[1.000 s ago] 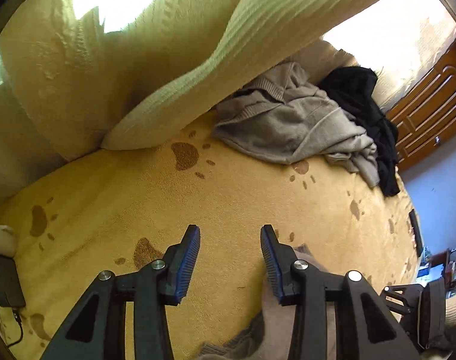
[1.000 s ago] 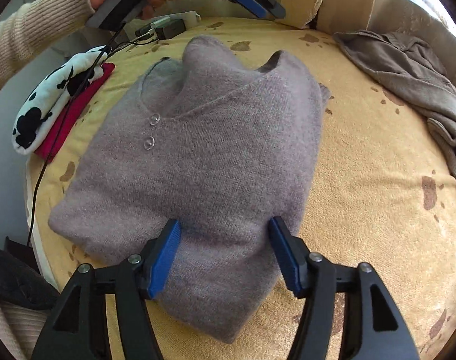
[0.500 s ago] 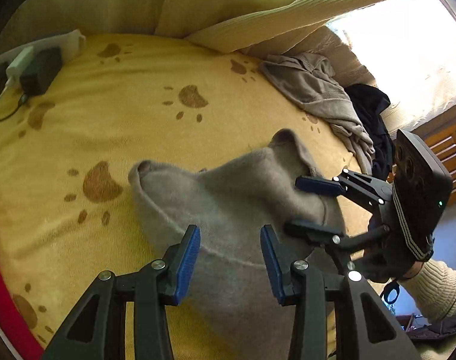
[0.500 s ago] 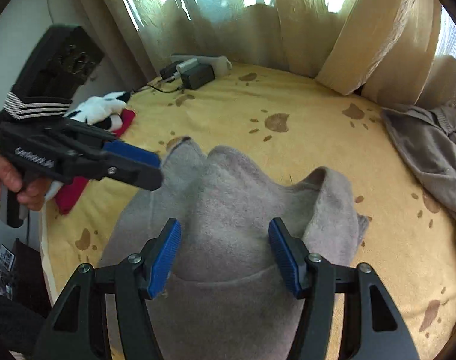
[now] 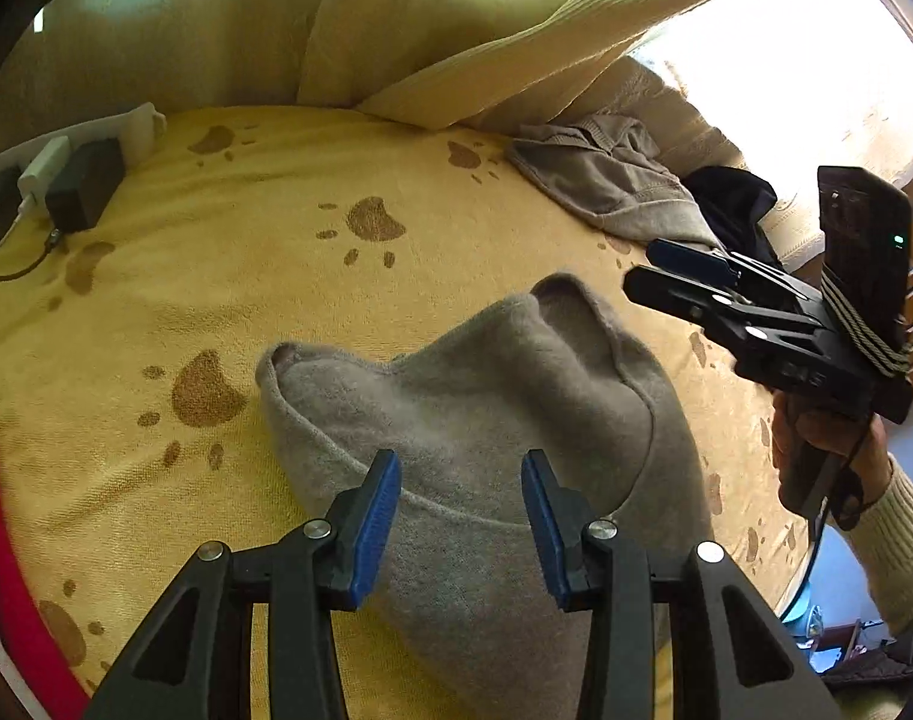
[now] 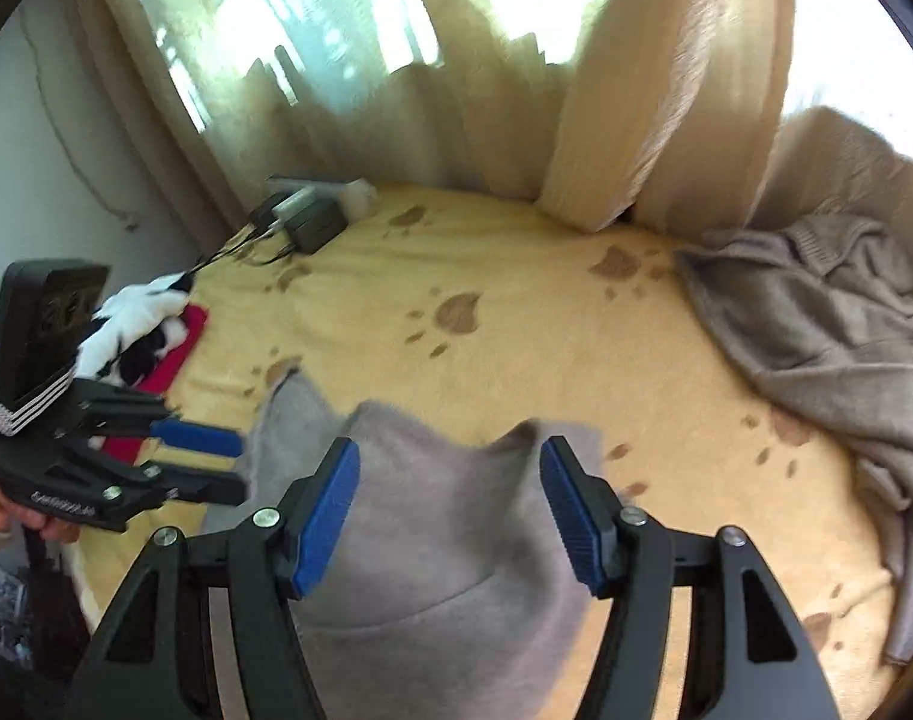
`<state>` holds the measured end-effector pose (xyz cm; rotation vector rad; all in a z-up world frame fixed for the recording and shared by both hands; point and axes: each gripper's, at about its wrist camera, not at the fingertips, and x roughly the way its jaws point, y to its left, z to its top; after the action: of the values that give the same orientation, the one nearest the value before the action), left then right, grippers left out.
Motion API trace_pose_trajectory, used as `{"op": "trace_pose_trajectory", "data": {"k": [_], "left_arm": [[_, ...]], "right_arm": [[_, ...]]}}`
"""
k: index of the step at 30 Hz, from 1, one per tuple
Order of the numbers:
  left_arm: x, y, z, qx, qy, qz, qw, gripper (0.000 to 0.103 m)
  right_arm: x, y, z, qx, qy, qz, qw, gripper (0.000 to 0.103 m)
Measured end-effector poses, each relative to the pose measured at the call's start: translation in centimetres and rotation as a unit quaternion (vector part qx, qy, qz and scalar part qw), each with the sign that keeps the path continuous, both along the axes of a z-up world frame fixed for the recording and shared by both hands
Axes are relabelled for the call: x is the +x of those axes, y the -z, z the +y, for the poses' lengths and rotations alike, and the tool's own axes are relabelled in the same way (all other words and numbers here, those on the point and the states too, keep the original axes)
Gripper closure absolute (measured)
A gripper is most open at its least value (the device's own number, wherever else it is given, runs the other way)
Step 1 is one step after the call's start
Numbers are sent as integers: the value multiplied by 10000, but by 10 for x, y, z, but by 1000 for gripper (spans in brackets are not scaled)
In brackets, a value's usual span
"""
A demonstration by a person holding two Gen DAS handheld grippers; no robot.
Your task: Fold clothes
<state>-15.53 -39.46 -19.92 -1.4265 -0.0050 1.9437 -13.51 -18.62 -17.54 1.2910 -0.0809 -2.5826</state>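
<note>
**Both grippers hang open over the folded sweater**

The left gripper points steeply down over the grey sweater, its blue pads parted with nothing between them; the knit lies below, not pinched. The right gripper tilts down likewise, jaws wider, empty, and clear of the fabric. Seen from the left wrist, the right gripper hovers at the sweater's right side, held by a hand in a cream ribbed sleeve. Seen from the right wrist, the left gripper hovers at the sweater's left side, fingers level.

The sweater lies folded on the yellow paw-print bed cover, near the front edge, its collar end toward the curtains.

At the far right edge a loose grey-brown garment lies crumpled, with a black one beyond it. At the far left corner sit a power strip and chargers with trailing cables. Along the left edge lie a white-and-black cloth and a red one. Nothing lies between either gripper and the sweater.
</note>
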Motion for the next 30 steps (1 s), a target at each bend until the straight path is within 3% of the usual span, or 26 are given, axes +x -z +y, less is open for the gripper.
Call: {"op": "trace_pose_trajectory", "data": {"k": [2,4,8,9,10,11,12,16,20,22,23,25,30], "left_arm": [[6,2,9,31,136,-19,9999,60],[11,10,20,8,255,-97,9996,60],[17,40,30,-197,259,-365,9988,60],[16,43,29,-186,220,-386,9988,60],[15,42,28,-148,177,-421,9988,60],[14,42,27,-109,133,-456,9988,60],[14,39,26,-105,99,-470,9988,60],[19,37,32,-534,214,-194,9982,60],[32,44,51,-1043,476,263,9931,60],[35,43,56,-1149,587,399,9908,60],[35,40,54,-1079,577,368,9918,60],[34,30,44,-842,476,266,9950,60],[24,2,34,-267,203,202,9992,60]], "right_arm": [[-12,2,1,830,170,66,9964,36],[-21,17,-1,1278,-119,-106,9917,36],[-37,59,-2,609,-592,-956,9918,36],[-38,64,-3,629,-610,-970,9914,49],[-36,63,-1,651,-535,-907,9923,75],[-34,61,0,672,-456,-839,9932,88],[-31,59,2,693,-377,-771,9939,91],[-19,40,19,1111,164,-402,9929,91],[-27,60,13,1345,26,-607,9891,92],[-28,64,12,1152,-89,-591,9915,83],[-27,61,14,1034,-81,-596,9928,78],[-24,51,18,824,23,-513,9953,54],[19,-1,28,398,325,126,9986,53]]}}
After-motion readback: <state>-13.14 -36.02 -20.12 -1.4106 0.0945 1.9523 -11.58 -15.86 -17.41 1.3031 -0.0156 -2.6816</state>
